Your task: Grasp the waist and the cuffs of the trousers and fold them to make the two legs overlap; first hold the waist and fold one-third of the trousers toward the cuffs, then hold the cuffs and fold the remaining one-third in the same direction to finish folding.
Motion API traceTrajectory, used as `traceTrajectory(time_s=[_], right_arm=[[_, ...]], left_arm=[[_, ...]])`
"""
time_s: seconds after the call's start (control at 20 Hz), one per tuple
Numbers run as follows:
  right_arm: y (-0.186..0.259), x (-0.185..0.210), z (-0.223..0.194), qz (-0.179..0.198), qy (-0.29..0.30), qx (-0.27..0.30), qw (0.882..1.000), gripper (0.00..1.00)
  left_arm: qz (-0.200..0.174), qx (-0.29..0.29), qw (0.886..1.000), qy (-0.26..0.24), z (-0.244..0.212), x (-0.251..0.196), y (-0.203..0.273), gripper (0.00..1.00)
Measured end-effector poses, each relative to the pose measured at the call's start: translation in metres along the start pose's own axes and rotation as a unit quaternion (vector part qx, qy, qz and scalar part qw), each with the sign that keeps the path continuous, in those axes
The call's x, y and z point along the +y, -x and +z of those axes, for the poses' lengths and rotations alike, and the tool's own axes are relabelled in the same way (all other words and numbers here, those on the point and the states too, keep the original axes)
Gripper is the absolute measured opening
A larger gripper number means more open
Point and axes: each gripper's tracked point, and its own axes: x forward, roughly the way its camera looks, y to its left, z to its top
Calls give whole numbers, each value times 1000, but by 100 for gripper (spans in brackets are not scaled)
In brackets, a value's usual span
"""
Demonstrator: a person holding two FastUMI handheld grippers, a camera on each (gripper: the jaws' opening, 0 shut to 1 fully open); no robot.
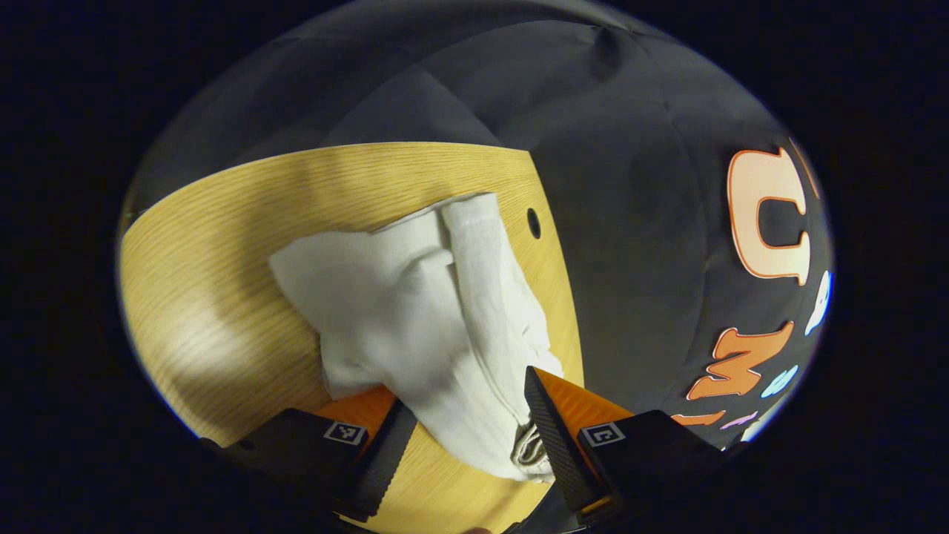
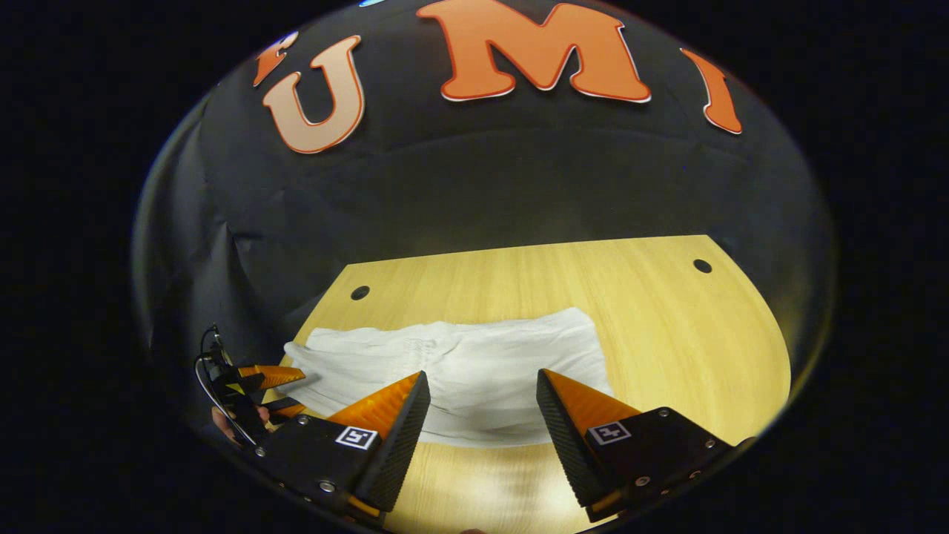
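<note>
Crumpled white cotton trousers (image 1: pixel 430 319) on pale wooden table (image 2: pixel 667 326); left gripper (image 1: pixel 463 415) spread around cloth, right gripper (image 2: pixel 482 400) spread above

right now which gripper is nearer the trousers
Left. The left gripper has its open fingers straddling the end of the trousers; the right gripper hovers open just short of their near edge.

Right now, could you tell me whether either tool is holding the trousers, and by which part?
Neither tool grips them. The left tool stands open around one end of the trousers; the right tool hangs open above their near edge.
</note>
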Motion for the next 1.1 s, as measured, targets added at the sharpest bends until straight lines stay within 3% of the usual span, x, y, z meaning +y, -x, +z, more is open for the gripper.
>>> traceTrajectory(time_s=[0.25,0.3,0.35,0.4,0.5,0.55,0.75,1.1], right_arm=[[24,-38,-9,-30,-23,0,999,88],[28,-44,-8,-31,-27,-3,999,89],[29,-48,-8,-31,-32,-4,999,89],[29,-50,-8,-30,-35,-7,999,89],[32,-53,-7,-28,-36,-8,999,89],[33,-54,-7,-25,-35,-10,999,89],[38,-59,-2,-14,-38,-21,999,89],[54,-103,12,-7,-47,-37,998,91]], left_arm=[[35,-12,999,10,3,21,-5,29],[42,-13,999,6,2,22,-9,13],[43,-13,999,-6,2,20,-4,16],[35,-19,999,-19,3,12,0,9],[19,-31,998,-59,2,-13,13,11],[13,-34,996,-84,1,-26,19,7],[-8,-59,982,-180,-2,-79,41,8],[-28,-87,959,-268,-29,-165,58,9]])
